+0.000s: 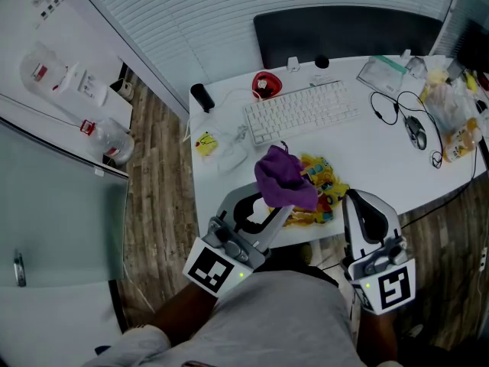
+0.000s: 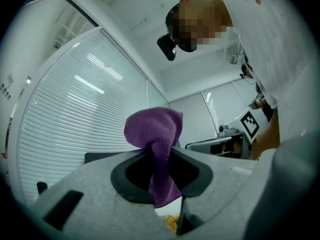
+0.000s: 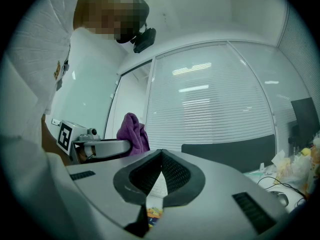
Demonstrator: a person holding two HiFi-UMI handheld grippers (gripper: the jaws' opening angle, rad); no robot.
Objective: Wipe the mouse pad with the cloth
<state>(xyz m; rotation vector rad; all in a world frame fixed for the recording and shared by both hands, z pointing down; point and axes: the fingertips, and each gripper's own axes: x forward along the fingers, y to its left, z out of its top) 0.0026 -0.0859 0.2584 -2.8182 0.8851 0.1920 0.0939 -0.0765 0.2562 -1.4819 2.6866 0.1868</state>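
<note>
**We pinch the purple fleece cloth in our left gripper, over the mouse pad.**

The cloth stands bunched with its long axis upright: a rounded bulge rises above the jaws and a short tail hangs below them. We hold both grippers close to our body at the near edge of the white desk, pointing roughly level away from us, the left one angled in toward the right. Our right gripper has its jaws closed together on nothing, just beside the pad. The yellow printed mouse pad lies flat beneath the cloth, in front of the white keyboard.
</note>
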